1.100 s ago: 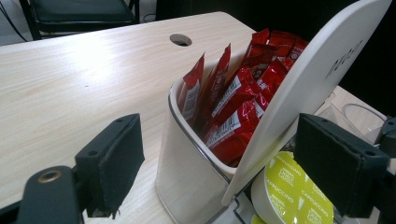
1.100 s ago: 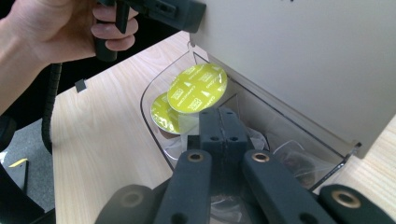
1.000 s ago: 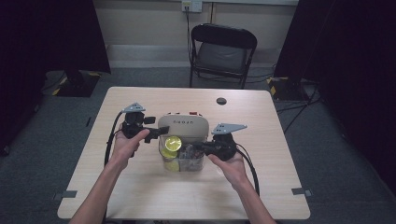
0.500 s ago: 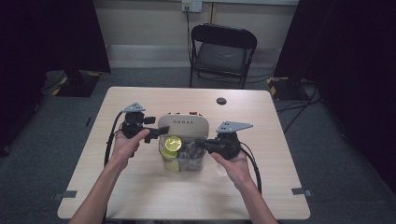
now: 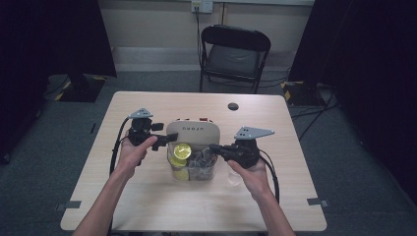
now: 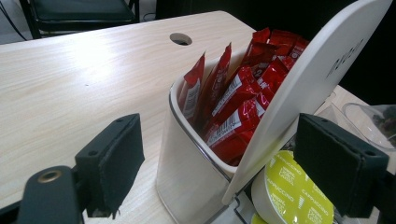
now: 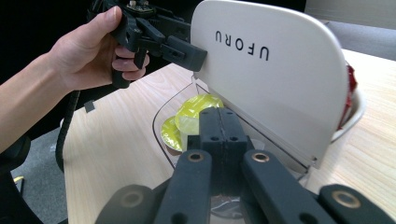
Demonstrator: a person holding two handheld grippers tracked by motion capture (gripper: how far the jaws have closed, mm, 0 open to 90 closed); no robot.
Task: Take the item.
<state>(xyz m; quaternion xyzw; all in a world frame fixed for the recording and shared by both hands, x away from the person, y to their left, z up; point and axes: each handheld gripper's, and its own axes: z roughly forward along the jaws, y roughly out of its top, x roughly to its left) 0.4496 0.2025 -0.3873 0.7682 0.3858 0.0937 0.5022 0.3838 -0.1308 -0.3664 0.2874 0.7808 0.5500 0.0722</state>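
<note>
Right gripper (image 5: 212,147) shifted rightward off the clear bin, jaws pressed together, nothing between | left gripper (image 5: 170,139) jaws apart, straddling smooth rounded beige lid (image 7: 275,70) | glossy red sachets (image 6: 238,88) behind lid | yellow-green foil capsules (image 7: 198,112) below lid, in clear bin (image 5: 194,169)

Black folding chair (image 5: 235,54) behind wooden table (image 5: 147,201). Round cable hole (image 5: 233,106) near table's far edge. Wall outlet (image 5: 202,6) with cord above chair. Dark curtains (image 5: 54,39) both sides, grey carpet floor (image 5: 44,147).
</note>
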